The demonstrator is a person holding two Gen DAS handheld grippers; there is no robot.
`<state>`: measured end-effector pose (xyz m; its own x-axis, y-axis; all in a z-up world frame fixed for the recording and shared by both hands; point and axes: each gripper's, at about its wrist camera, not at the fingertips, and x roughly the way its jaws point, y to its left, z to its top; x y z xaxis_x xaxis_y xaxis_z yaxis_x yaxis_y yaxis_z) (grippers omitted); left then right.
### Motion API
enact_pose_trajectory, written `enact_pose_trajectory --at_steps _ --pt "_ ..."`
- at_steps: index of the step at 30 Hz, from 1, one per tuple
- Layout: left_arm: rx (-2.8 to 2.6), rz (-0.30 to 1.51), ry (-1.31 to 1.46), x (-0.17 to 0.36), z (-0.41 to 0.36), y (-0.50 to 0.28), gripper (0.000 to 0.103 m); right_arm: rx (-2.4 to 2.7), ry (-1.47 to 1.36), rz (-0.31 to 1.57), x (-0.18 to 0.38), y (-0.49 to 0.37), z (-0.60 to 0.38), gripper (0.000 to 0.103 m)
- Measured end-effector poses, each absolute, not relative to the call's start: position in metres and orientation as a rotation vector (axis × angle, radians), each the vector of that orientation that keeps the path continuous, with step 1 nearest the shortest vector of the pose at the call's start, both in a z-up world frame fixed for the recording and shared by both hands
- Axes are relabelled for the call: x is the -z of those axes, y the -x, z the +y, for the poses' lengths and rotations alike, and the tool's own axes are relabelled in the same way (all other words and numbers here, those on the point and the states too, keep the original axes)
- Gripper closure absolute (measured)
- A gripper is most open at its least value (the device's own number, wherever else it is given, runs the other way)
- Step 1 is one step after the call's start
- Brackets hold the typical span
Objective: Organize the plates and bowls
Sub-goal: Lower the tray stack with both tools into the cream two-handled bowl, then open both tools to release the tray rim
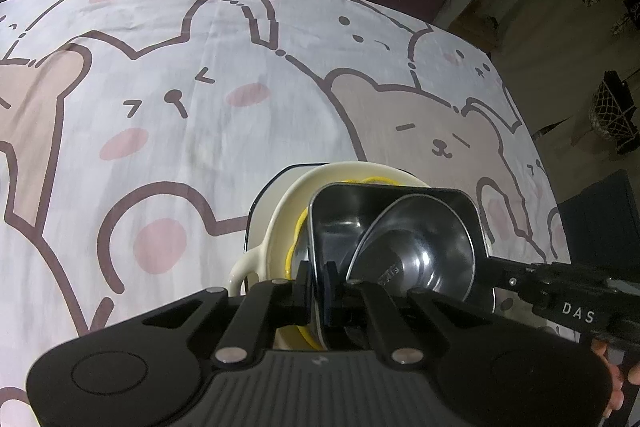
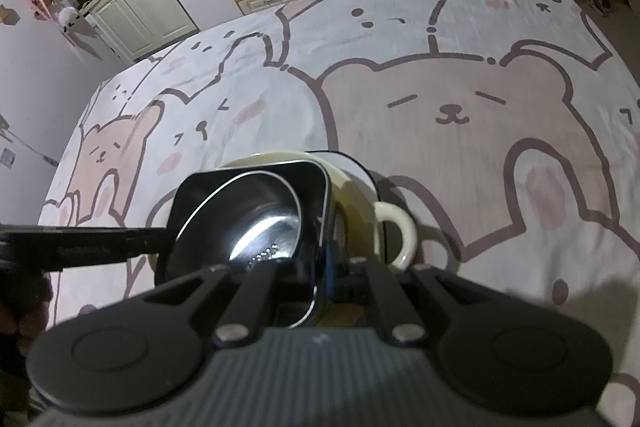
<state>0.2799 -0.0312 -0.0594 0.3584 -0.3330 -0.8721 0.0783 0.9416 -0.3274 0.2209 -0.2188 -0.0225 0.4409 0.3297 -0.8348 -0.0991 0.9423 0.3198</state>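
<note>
Stacking nearly finished on the bear-print table

Tongs first: the left gripper (image 1: 320, 285) is clamped on the near rim of the dark square metal dish (image 1: 340, 223), and the right gripper (image 2: 332, 275) pinches that dish's opposite rim. A round steel bowl (image 1: 420, 247) sits inside it. Beneath lie a yellow plate (image 1: 298, 251), a cream handled ceramic bowl (image 1: 276, 227) and a dark-rimmed square plate (image 1: 266, 195). No loose dishes show on the cartoon-bear tablecloth (image 1: 180, 87); judging by this, only release remains.
</note>
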Motion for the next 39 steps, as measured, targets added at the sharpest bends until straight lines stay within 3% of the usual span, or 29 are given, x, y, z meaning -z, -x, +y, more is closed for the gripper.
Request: enact_pose_trajectory --at_steps 25,39 --pt "0.273 1.172 0.232 0.056 -0.032 -0.278 0.097 -0.276 -0.257 1.108 0.03 -0.225 -0.22 0.092" --pt "0.279 1.135 0.21 0.043 -0.03 -0.269 0.086 -0.274 -0.264 1.062 0.017 -0.215 -0.222 0.082"
